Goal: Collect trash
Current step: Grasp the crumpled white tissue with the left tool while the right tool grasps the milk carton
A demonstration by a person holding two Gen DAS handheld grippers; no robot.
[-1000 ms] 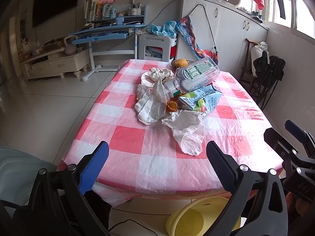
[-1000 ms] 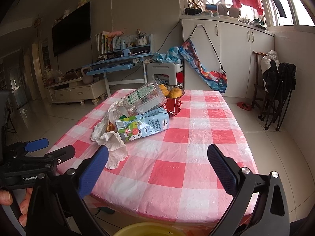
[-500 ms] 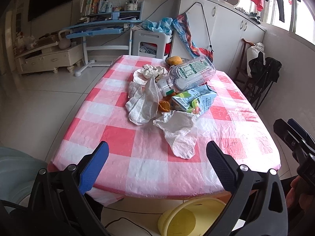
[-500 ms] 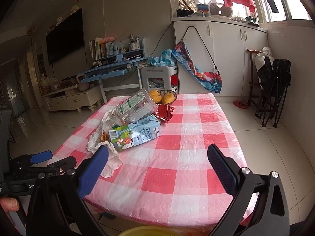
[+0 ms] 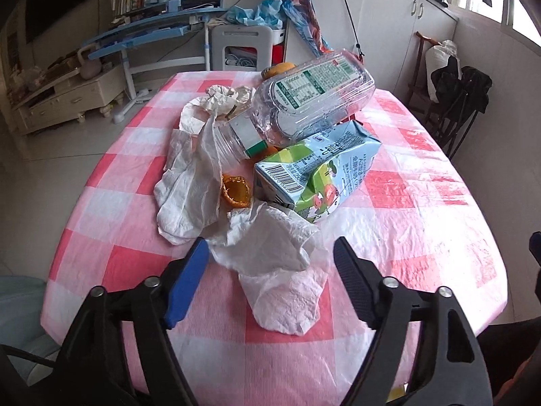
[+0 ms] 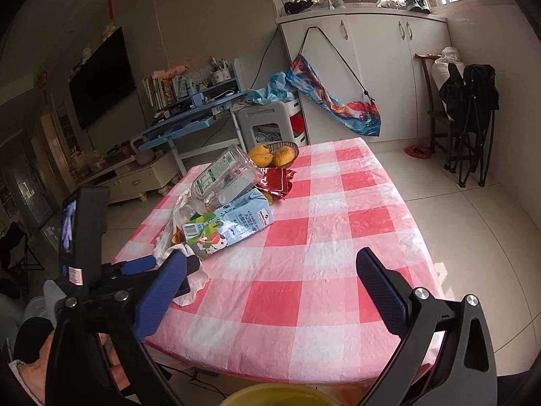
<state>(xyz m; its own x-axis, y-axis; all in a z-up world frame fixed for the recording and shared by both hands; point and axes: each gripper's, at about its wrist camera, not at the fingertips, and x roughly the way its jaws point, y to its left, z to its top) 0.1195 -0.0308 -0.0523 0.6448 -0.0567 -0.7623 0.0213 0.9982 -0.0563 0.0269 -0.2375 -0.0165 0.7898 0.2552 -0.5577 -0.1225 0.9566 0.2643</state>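
Note:
A pile of trash lies on the red-and-white checked table (image 5: pixel 405 237): a crumpled white tissue (image 5: pixel 277 257) nearest me, a white plastic bag (image 5: pixel 192 186), orange peel (image 5: pixel 235 191), a milk carton (image 5: pixel 321 172), a clear plastic bottle (image 5: pixel 311 101) on its side, and more crumpled paper (image 5: pixel 219 98) behind. My left gripper (image 5: pixel 270 280) is open, its fingers either side of the near tissue, just above it. My right gripper (image 6: pixel 270 291) is open and empty over the table's near edge, right of the pile; the carton (image 6: pixel 230 226) and bottle (image 6: pixel 226 179) show there.
A bowl of yellow fruit (image 6: pixel 274 154) and a red wrapper (image 6: pixel 277 179) sit at the table's far end. A yellow bin (image 6: pixel 280 396) stands below the near edge. Chairs (image 6: pixel 470 115), cabinets and a blue desk (image 6: pixel 189 121) surround the table.
My left gripper has moved forward over the table and now straddles the near white tissue. My right gripper has risen a little. Both stay open.

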